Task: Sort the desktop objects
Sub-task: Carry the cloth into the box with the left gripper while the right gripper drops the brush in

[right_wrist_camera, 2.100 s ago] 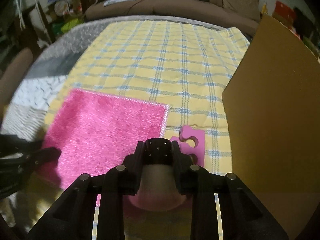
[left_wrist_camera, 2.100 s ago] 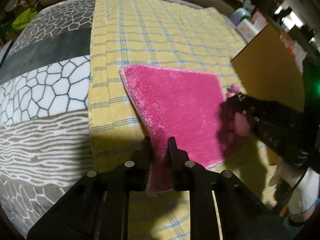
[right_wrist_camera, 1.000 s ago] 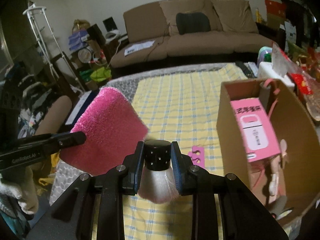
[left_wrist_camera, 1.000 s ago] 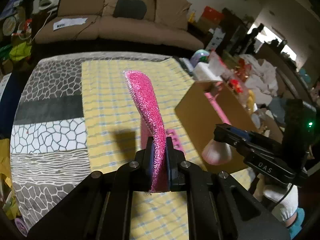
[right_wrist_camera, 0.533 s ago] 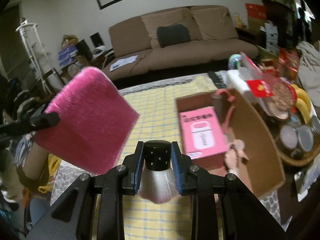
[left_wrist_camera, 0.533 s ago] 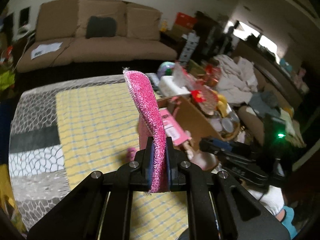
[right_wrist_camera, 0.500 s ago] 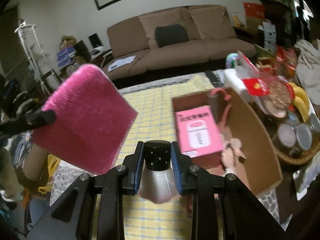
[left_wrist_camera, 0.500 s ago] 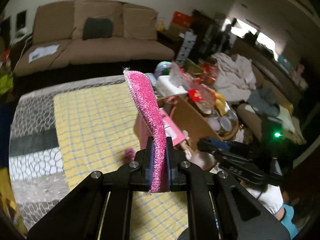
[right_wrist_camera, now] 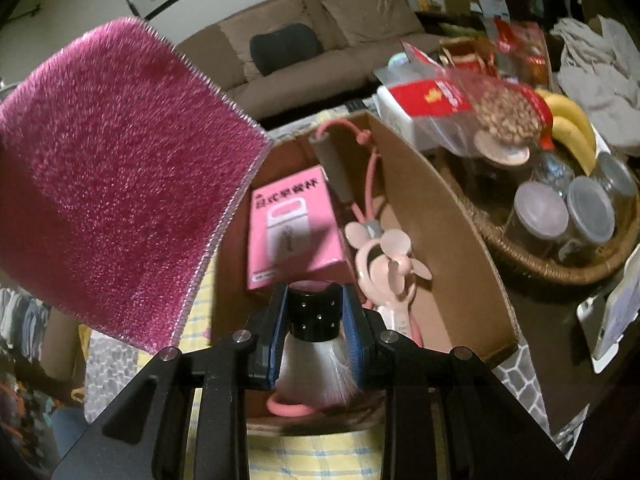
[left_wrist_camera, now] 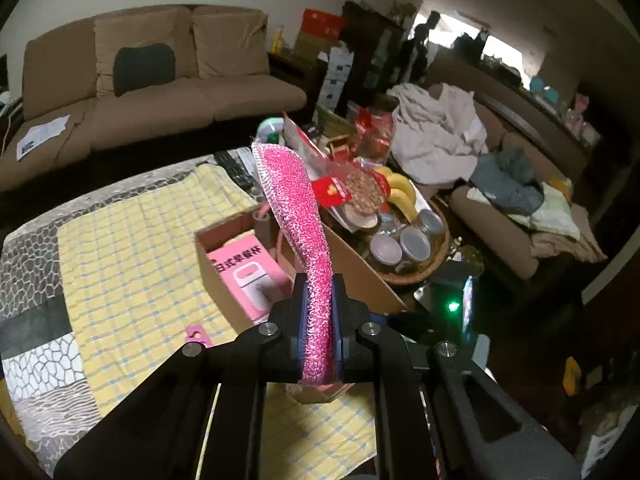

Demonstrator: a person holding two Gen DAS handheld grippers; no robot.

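Tongs first: your left tongs [left_wrist_camera: 319, 316] are closed tight on the lower edge of the pink fuzzy cloth [left_wrist_camera: 298, 216], which stands up between the pads and curls away over the open cardboard box [left_wrist_camera: 360, 268]. From the right wrist view that same cloth [right_wrist_camera: 116, 184] hangs high at the left, clear of the table. Your right tongs [right_wrist_camera: 316, 316] are clamped on the black ferrule of a makeup brush [right_wrist_camera: 316, 344], its pale bristles fanning back toward the camera, and they hover over the near end of the box [right_wrist_camera: 460, 248].

Inside the box you have a pink packaged item [right_wrist_camera: 294, 224] lying flat, a pink handheld fan [right_wrist_camera: 384, 256] with rabbit ears beside it, a grey-handled item with a pink cord [right_wrist_camera: 332, 172] at the far end, and a pink hair tie [right_wrist_camera: 292, 408] at the near end.

Left of the box, a pink toe separator [left_wrist_camera: 197, 335] lies on the yellow checked cloth [left_wrist_camera: 132, 264]. Right of the box sits a wicker basket [right_wrist_camera: 560, 268] with lidded jars and bananas [right_wrist_camera: 572, 128].
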